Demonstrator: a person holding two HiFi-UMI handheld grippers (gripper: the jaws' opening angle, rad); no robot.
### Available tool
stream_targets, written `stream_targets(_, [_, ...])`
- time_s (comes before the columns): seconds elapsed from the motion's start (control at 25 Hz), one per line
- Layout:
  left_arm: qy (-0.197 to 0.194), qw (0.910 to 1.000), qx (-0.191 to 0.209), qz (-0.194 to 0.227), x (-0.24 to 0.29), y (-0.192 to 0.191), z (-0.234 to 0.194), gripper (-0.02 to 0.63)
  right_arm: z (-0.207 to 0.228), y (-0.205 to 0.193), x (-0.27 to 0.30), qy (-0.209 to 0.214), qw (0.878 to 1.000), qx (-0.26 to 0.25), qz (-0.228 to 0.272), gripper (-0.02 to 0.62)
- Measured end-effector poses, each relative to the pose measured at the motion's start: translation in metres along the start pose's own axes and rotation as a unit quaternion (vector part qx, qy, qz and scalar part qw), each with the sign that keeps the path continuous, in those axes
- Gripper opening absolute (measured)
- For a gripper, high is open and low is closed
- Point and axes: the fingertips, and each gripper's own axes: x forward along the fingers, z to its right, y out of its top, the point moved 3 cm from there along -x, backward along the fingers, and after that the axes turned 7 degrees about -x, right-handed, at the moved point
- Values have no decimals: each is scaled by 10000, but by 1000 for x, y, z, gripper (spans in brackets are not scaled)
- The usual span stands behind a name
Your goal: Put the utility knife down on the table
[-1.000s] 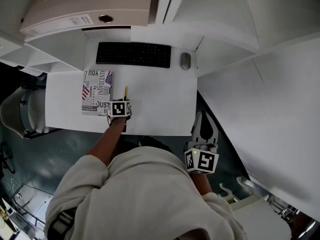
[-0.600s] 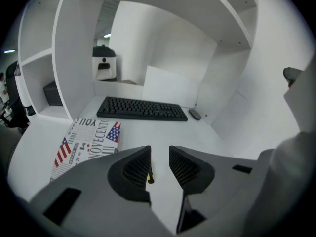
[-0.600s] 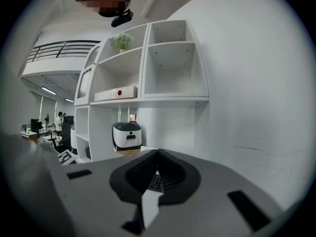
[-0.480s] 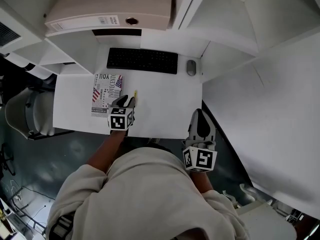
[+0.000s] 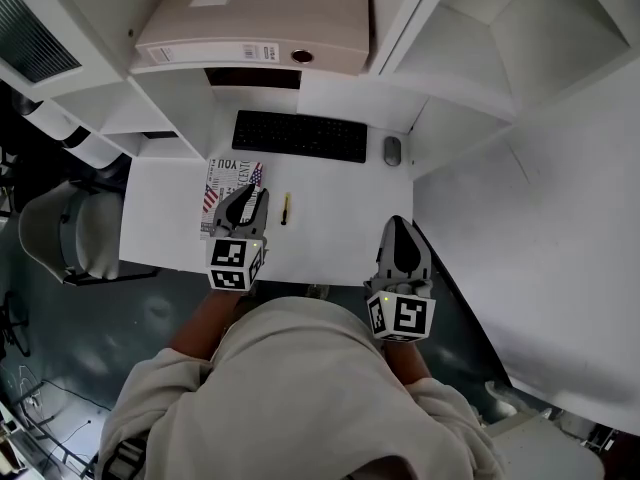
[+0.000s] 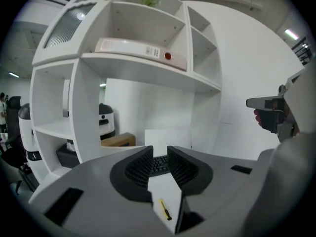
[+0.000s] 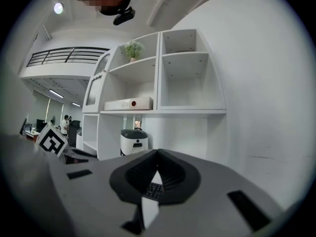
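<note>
The utility knife (image 5: 285, 208), yellow with a black end, lies flat on the white table (image 5: 340, 228), apart from both grippers. My left gripper (image 5: 244, 194) hangs above the table's near left part, just left of the knife. Its jaws are closing, with a gap still between them and nothing in it. In the left gripper view the knife (image 6: 165, 210) shows below through the gap of the left gripper (image 6: 159, 155). My right gripper (image 5: 398, 224) hovers at the table's near right corner. In the right gripper view that gripper (image 7: 157, 155) has its tips together, holding nothing.
A black keyboard (image 5: 300, 136) and a grey mouse (image 5: 392, 150) lie at the table's far edge. A printed booklet (image 5: 225, 173) lies left of the knife, partly under the left gripper. A binder (image 5: 260, 18) lies on the shelf above. A chair (image 5: 60, 238) stands left.
The left gripper was down at the knife; it has let go, risen and drawn back toward the person, leaving the knife on the table. The right gripper has drifted a little forward.
</note>
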Motion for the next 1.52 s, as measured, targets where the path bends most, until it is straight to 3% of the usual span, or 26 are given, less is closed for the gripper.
stream_targets(0.28, [42,9955,426,845,-42,50,-8,63,-19,18,-2,20,9998,-96,170,3])
stream_targets(0.64, [154,9874,658,1434,-84,82,-20,20,-37,34,-6,23,9993,-186,317,3])
stream_targets(1.0, [83,9814,848,1720,-106,94,-20,0,-49,40,-10,33,9989,-256,383,3])
stream_targets(1.52, [46,9822,796,1700,-113,95,-19,0,-52,41,-15,29,9987,-208,458,3])
